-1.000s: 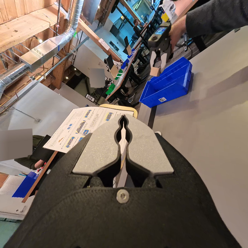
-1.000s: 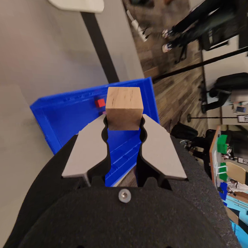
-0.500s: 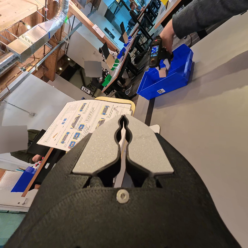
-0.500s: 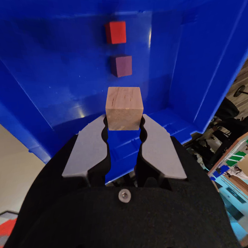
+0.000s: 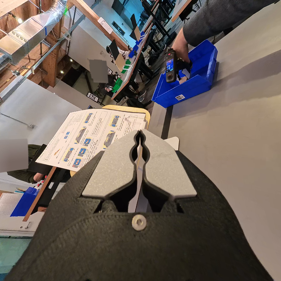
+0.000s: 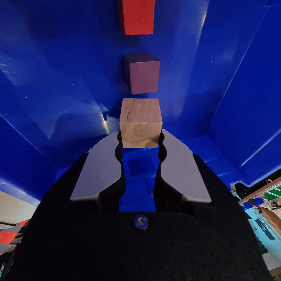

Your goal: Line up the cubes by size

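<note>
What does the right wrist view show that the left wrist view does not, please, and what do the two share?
Only the right wrist view shows the red cube and purple cube in a line on the bin floor, and the right gripper clamping the wooden cube at close range. Only the left wrist view shows the shut, empty left gripper, the instruction sheet, the grey table and the person's hand. Both show the blue bin and the wooden cube.

The bin is looking like shiny blue plastic. One cube is showing bare wood grain. The surface is looking smooth and dull.
</note>
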Available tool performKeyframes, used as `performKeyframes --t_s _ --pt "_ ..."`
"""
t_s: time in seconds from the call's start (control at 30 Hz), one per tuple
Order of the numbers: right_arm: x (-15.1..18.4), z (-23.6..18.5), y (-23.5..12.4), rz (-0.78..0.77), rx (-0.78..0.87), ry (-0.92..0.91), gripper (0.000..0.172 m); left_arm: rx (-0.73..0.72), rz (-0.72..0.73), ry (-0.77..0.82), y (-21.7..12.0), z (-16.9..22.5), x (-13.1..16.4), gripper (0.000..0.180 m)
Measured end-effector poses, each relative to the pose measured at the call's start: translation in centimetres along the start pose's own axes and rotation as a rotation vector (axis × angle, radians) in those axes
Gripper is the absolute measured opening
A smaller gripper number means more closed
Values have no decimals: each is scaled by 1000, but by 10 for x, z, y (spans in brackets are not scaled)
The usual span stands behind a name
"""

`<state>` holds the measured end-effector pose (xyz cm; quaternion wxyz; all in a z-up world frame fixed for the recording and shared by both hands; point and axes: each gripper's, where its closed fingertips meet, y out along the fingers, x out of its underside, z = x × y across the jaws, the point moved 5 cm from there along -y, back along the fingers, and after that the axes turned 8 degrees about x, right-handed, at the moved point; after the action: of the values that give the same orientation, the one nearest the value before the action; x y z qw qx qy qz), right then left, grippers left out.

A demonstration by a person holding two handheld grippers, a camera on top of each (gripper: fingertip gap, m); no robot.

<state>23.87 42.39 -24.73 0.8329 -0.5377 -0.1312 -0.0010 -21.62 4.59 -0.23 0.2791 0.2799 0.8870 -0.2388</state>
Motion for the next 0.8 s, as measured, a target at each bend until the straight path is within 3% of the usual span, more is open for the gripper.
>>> performKeyframes --t_s 0.8 --pt "-7 8 6 -61 -67 -47 51 39 -23 -1 9 4 3 0"
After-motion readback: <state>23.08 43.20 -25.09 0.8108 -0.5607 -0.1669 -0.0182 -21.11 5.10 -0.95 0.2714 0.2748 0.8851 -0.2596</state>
